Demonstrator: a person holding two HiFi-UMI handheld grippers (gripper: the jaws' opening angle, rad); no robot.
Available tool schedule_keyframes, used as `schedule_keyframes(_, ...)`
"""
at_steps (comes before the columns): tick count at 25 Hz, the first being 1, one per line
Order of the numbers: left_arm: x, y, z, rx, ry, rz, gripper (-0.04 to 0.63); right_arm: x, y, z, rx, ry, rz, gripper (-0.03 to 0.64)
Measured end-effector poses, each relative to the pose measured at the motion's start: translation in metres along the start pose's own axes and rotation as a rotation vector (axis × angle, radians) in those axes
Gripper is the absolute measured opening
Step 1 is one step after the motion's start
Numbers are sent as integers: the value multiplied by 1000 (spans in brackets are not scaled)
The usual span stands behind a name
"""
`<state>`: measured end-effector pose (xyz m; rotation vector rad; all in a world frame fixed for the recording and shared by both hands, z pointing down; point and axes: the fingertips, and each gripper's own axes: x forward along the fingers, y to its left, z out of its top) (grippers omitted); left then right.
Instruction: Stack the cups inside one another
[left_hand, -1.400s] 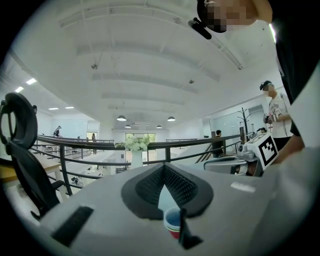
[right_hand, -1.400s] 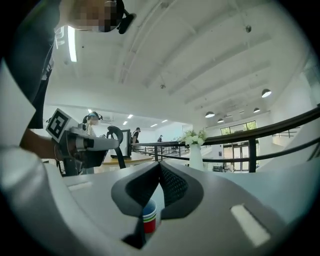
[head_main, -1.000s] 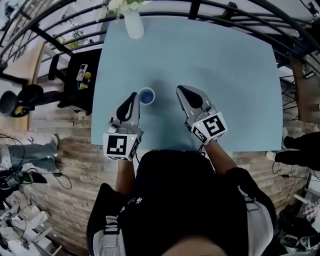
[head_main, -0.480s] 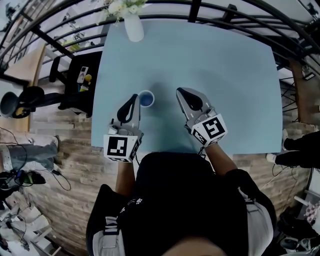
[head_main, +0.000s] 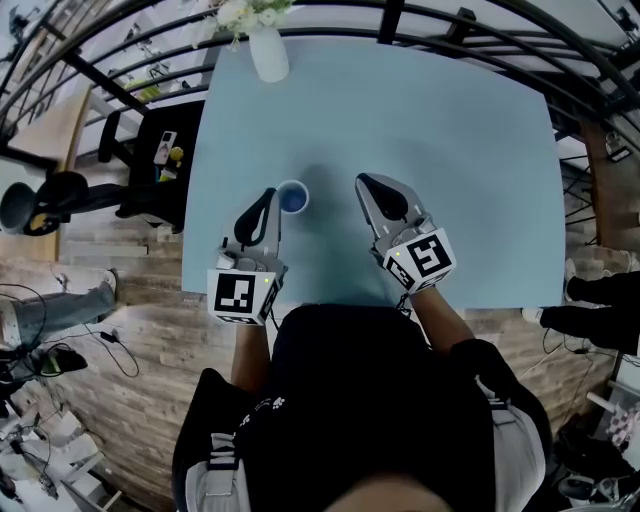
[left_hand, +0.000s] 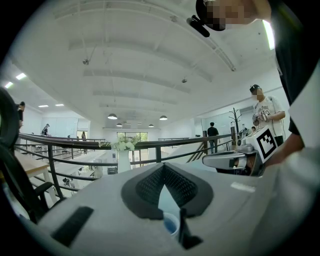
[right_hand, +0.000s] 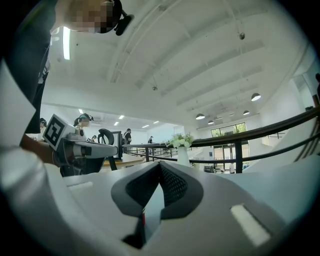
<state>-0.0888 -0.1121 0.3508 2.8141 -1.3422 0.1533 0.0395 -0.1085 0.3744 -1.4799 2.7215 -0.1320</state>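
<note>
Only one blue cup (head_main: 292, 197) stands on the table (head_main: 450, 150), toward its left edge just beside the left gripper (head_main: 266, 193), and both it and the right gripper (head_main: 363, 183) sit pressed together, empty (stacking looks finished).

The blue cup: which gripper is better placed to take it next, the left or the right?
Left, probably. The left gripper has its tip right beside the blue cup, while the right gripper lies clearly farther from it. Both have their jaws together, so the left must open first.
</note>
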Motion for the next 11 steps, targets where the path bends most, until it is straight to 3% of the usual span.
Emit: schedule_keyframes(11,1,0,-1,1,2,-2,-8,0,-1,2,1,-6,-1,6)
